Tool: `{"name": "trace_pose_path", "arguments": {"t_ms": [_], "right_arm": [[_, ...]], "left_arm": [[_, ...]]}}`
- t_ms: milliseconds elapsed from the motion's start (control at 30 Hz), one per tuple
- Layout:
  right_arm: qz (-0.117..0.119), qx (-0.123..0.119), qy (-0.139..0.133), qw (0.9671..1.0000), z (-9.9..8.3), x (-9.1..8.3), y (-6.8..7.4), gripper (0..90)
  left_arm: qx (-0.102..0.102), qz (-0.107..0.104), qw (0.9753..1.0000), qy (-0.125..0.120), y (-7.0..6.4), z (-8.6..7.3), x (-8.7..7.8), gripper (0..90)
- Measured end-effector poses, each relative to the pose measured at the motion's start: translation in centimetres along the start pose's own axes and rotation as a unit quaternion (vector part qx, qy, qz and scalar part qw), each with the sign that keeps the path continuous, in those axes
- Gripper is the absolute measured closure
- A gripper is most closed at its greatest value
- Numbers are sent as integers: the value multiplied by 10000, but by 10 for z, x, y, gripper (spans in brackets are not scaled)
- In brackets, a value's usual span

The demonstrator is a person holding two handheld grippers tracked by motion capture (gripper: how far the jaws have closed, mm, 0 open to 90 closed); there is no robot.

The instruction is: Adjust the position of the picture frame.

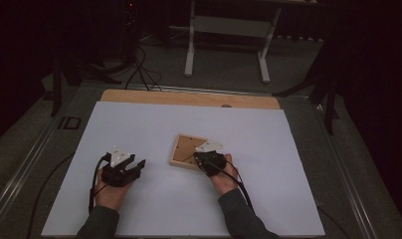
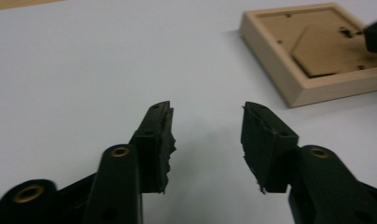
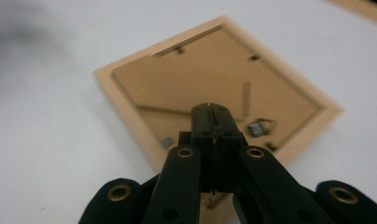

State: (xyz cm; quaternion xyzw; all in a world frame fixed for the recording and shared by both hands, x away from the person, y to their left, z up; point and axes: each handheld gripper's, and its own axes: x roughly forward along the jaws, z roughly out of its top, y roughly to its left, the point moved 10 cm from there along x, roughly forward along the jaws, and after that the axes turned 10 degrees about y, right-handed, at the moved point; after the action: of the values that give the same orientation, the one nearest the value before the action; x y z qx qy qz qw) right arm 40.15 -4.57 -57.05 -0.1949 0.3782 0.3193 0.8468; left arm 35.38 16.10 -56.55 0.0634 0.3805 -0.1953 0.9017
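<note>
White tabletop [image 1: 154, 199] in dark room. Square wooden picture frame [image 1: 186, 150] lies back-side up near middle, turned slightly so corners point diagonally; no clear long axis. Right hand-held gripper [image 1: 199, 158] over frame's near right corner, jaws pressed together, nothing visibly between them. Left hand-held gripper [image 1: 136, 164] rests well left of frame, jaws spread wide, empty.

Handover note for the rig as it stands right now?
Left gripper: jaws open, empty, over the white table sheet, left of the frame.
Right gripper: jaws closed together, tip over the back of the light wooden picture frame; whether it touches is unclear.
Frame lies face-down mid-table, brown backing board in place.
Done: frame reached. Left: whatever work on the backing is intended, apparently not started.
</note>
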Motion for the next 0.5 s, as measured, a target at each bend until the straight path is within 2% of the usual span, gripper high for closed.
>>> {"name": "trace_pose_path", "arguments": {"t_ms": [33, 67, 133, 200, 267, 300, 367, 400, 500], "right_arm": [[0, 0, 0, 10000, 0, 0, 0, 896], [-80, 86, -79, 9999, 1, -5, -6, 897], [-138, 119, -80, 9998, 1, -7, -10, 897], [-241, 207, -38, 9995, -3, -8, -20, 897], [-241, 207, -38, 9995, -3, -8, -20, 897], [-265, 252, -22, 9993, -5, -7, -23, 897], [-306, 385, 27, 9988, -12, -5, -30, 898], [-314, 398, 52, 9987, -14, -4, -31, 898], [-318, 504, 114, 9982, -20, -3, -37, 898]], "left_arm": [[0, 0, 10000, 0, 0, 0, 0, 564], [12, -69, 10000, -19, -3, 2, 2, 590], [46, -207, 9998, -27, -10, 5, 6, 613], [85, -247, 9997, 2, -15, 8, 11, 696], [117, -284, 9995, 30, -19, 10, 15, 720], [184, -370, 9991, 91, -28, 13, 24, 720], [334, -350, 9985, 239, -34, 12, 34, 825], [445, -339, 9979, 325, -39, 11, 40, 825], [582, -304, 9968, 452, -46, 10, 52, 867]]}}
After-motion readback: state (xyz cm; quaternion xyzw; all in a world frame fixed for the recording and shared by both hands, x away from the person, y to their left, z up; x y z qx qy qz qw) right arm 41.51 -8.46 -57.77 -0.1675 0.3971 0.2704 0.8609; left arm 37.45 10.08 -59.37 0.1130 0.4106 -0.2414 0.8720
